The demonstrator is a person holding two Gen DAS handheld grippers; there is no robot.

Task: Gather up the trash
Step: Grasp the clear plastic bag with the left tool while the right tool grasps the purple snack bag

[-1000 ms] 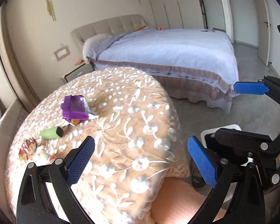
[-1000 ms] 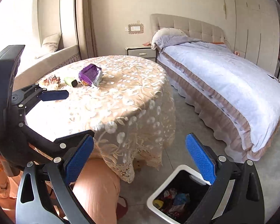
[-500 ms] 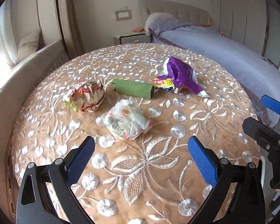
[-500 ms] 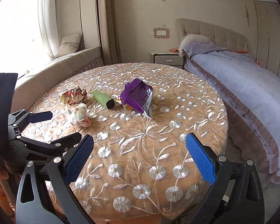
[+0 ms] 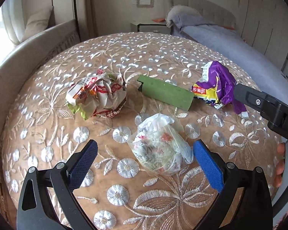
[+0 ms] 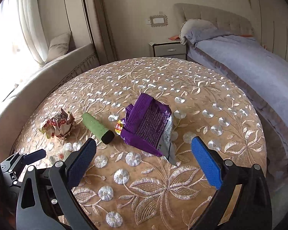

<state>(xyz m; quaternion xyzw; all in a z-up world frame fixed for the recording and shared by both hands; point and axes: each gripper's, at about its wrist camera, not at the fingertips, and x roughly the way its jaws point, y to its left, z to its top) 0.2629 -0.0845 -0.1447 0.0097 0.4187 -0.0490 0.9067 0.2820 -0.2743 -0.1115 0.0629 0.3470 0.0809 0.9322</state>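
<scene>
The round desk wears a tan cloth stitched with silver flowers, and four pieces of trash lie on it. The purple snack bag is the biggest, crumpled and torn open, its printed back up in the right wrist view, its long axis running from the far left to the near right with the silver torn end toward the camera. The crumpled red-and-white wrapper is balled up at the left. The clear plastic bag, stuffed with scraps, lies nearest the left hand-held gripper, partly between its blue pads, which stand wide apart and touch nothing. The green tube lies on its side between the wrapper and the purple bag, its long axis slanting from far left to near right, its black end by the purple bag.

Half a second ago both cameras stood farther back; now the trash fills more of each view. The right hand-held gripper also stands wide, empty, just short of the purple bag.
</scene>
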